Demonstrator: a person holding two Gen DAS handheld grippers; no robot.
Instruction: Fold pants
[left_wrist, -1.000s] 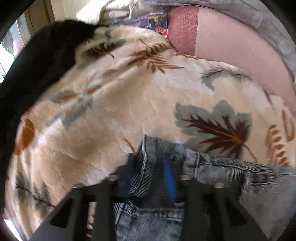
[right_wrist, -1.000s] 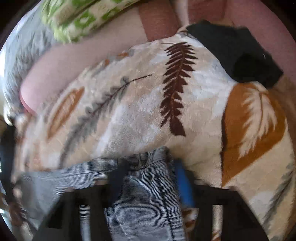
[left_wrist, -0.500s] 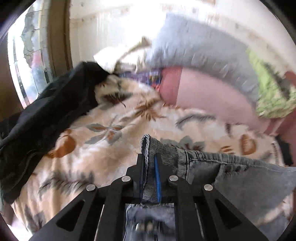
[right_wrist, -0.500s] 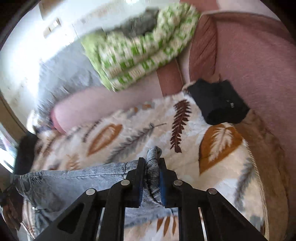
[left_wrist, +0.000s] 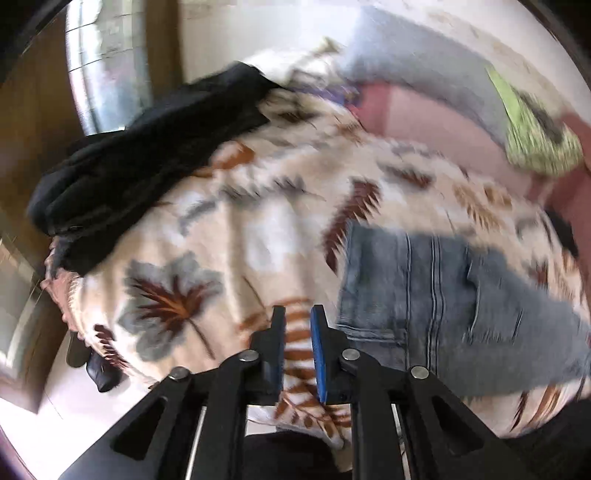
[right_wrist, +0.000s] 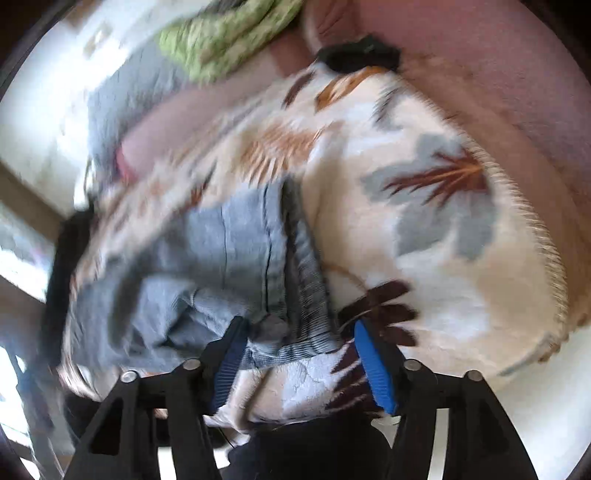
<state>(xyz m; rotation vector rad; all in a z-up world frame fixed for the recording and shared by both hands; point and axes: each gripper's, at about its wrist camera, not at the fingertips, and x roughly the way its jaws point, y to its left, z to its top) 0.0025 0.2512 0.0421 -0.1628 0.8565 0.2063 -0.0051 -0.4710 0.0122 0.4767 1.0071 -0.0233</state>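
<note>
A: Left wrist view: blanket (left_wrist: 258, 236) covers the sofa; jeans (left_wrist: 436, 295) lie folded toward its right edge.

B: And the claws?

A: Left gripper (left_wrist: 297, 325), narrowly parted, holds nothing. Right gripper (right_wrist: 299, 332), wide apart, empty, straddles the jeans' (right_wrist: 229, 251) near edge.

jeans (left_wrist: 436, 295): faded blue-grey denim | blanket (left_wrist: 229, 236): cream, brown, rust and grey leaf print | garment (left_wrist: 147, 155) at ten o'clock: black | cushion (right_wrist: 229, 40): green-and-white | sofa (right_wrist: 480, 62): dusty pink
</note>
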